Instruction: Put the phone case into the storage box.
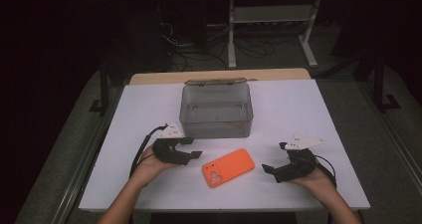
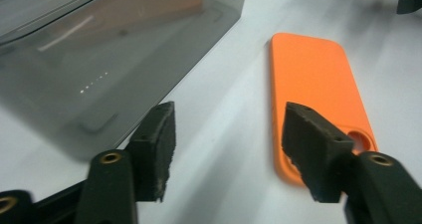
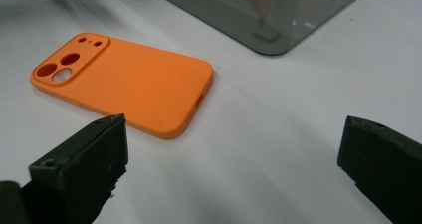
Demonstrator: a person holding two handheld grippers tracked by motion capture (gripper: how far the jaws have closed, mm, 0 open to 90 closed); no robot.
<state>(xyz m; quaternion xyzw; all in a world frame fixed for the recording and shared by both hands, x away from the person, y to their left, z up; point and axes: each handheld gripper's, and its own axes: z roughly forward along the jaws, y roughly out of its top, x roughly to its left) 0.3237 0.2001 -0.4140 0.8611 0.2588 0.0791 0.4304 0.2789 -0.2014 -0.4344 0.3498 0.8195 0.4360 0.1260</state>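
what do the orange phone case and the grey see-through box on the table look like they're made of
The orange phone case looks like soft silicone or rubbery plastic: matte, evenly coloured, rounded edges, moulded camera cut-outs, no glare. The grey see-through box looks like rigid smoke-tinted plastic: glossy walls that catch highlights and reflect the case's orange, and the table shows through them. Neither can be confirmed by look alone.

Orange phone case [image 3: 124, 79] flat on white table [image 3: 278, 134], grey box [image 3: 259, 15] behind, jaws apart
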